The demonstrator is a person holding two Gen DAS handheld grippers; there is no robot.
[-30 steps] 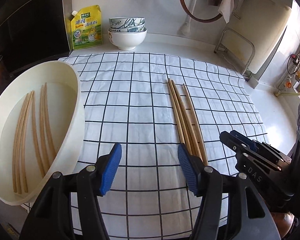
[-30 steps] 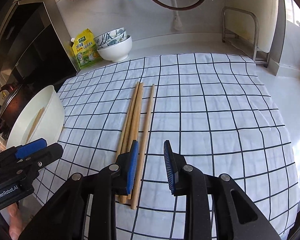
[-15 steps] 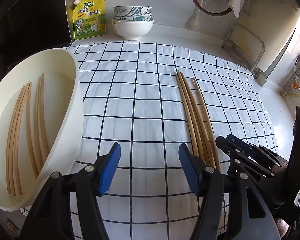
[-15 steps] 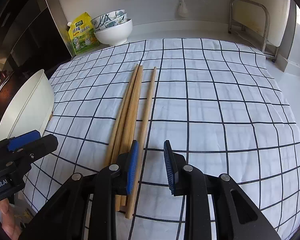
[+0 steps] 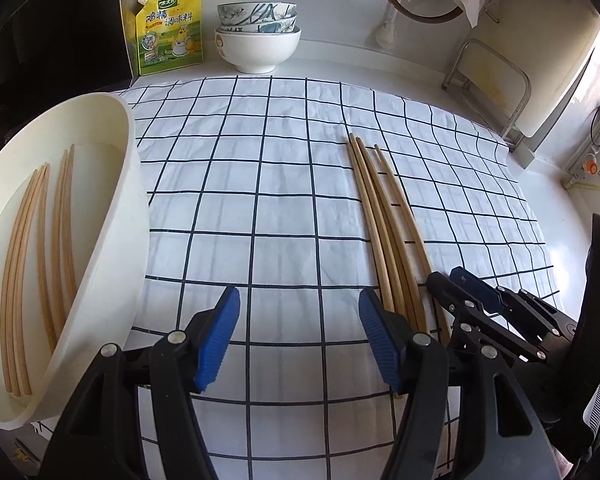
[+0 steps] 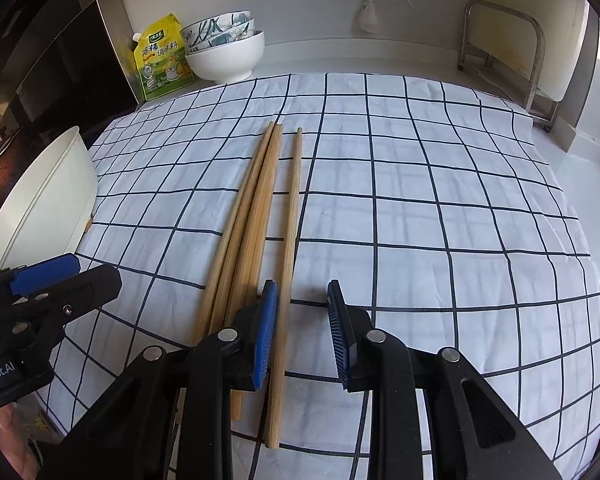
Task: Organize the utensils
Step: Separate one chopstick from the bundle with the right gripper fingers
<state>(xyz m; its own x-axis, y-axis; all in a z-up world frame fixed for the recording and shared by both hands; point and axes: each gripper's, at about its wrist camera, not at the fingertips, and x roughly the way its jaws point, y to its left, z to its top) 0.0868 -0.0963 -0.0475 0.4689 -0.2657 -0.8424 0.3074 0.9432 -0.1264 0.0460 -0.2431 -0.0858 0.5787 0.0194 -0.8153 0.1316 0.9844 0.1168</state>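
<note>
Chopsticks (image 6: 256, 216) lie on checked cloth (image 6: 420, 200); both tongs gape, one chopstick (image 6: 288, 264) between right tongs (image 6: 302, 330).

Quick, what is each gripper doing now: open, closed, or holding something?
Left gripper: open, holding nothing, over the checked cloth.
Right gripper: open, one loose chopstick between its pads, not pinched.

The cloth (image 6: 420, 200) is white with a dark blue grid. The chopsticks (image 6: 260, 216) are light brown wood. The tray (image 5: 112, 200) is cream. The pouch (image 5: 168, 28) is yellow and green. The stacked bowls (image 5: 258, 36) are white, with blue flower pattern above.
</note>
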